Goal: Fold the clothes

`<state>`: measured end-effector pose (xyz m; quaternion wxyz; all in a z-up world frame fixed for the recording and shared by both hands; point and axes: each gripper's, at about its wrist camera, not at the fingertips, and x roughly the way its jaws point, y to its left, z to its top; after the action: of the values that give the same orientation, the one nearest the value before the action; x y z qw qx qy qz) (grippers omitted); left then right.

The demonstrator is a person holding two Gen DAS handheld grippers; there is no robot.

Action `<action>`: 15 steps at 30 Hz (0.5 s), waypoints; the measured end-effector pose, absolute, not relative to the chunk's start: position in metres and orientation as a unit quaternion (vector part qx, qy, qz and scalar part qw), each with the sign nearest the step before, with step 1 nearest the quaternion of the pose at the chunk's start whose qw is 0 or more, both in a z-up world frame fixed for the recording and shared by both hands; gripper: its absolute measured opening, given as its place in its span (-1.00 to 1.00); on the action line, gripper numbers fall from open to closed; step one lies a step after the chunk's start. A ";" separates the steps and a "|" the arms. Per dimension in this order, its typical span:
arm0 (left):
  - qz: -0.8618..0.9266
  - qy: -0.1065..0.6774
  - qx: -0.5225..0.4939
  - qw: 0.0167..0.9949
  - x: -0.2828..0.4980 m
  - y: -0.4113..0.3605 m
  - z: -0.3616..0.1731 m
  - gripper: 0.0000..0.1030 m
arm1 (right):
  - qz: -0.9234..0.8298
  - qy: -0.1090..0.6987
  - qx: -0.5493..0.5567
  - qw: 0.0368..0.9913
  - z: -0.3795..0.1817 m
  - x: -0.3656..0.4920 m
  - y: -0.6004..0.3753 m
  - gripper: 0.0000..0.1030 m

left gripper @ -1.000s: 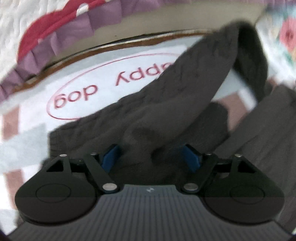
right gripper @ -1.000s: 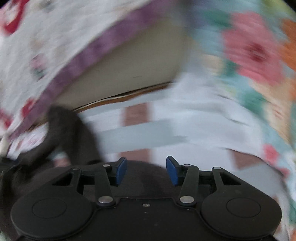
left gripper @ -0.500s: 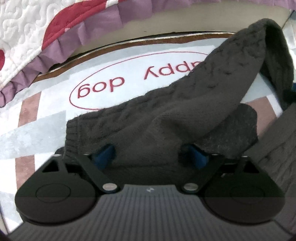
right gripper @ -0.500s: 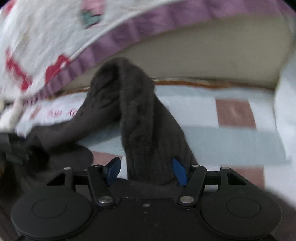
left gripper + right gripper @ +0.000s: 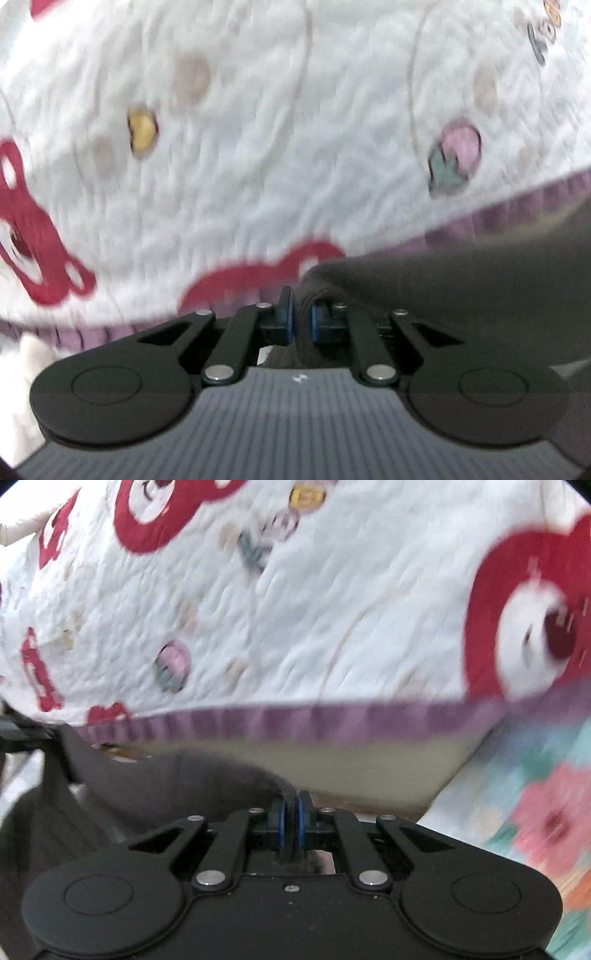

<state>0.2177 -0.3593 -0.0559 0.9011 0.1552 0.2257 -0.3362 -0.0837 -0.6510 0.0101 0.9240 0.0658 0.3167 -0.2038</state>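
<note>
Between the blue pads of my left gripper (image 5: 302, 320), low at centre frame, I have a fold of the dark grey cable-knit sweater (image 5: 443, 295) pinched tight; its cloth runs off to the right edge. My right gripper (image 5: 291, 829) is likewise clamped on a thin ribbed edge of it, the knit trailing to the lower left. Beyond both fills the white quilted bedspread with red bear prints (image 5: 314, 609), purple-frilled, and a floral cloth (image 5: 535, 805) at right.
</note>
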 end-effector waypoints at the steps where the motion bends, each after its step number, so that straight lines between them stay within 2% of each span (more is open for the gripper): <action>1: -0.333 0.223 0.167 0.901 0.219 -0.369 -0.062 -0.07 | -0.217 0.315 0.061 0.922 0.009 -0.078 -0.656 -0.83; 2: -0.330 0.231 0.188 0.896 0.222 -0.379 -0.071 0.16 | -0.240 0.320 0.059 0.915 0.002 -0.070 -0.664 -0.76; 3: -0.325 0.240 0.210 0.890 0.223 -0.385 -0.080 0.24 | -0.274 0.331 0.053 0.901 -0.011 -0.063 -0.669 -0.37; 4: -0.327 0.248 0.224 0.884 0.223 -0.386 -0.087 0.24 | -0.310 0.343 0.046 0.886 -0.024 -0.056 -0.674 -0.10; 5: -0.340 0.254 0.224 0.877 0.221 -0.378 -0.090 0.24 | -0.347 0.354 0.042 0.867 -0.040 -0.054 -0.680 -0.11; 6: -0.354 0.261 0.225 0.870 0.220 -0.371 -0.094 0.34 | -0.363 0.365 0.051 0.856 -0.053 -0.056 -0.686 -0.14; 9: -0.391 0.278 0.227 0.848 0.214 -0.348 -0.104 0.47 | -0.375 0.381 0.113 0.838 -0.090 -0.085 -0.696 -0.13; 15: -0.377 0.334 0.242 0.830 0.229 -0.275 -0.114 0.48 | -0.365 0.389 0.237 0.812 -0.129 -0.173 -0.710 -0.12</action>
<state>0.2293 -0.2753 -0.1141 0.8295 0.2419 0.3336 -0.3769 -0.1732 -0.7100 -0.1290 0.8121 0.2374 0.3886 -0.3648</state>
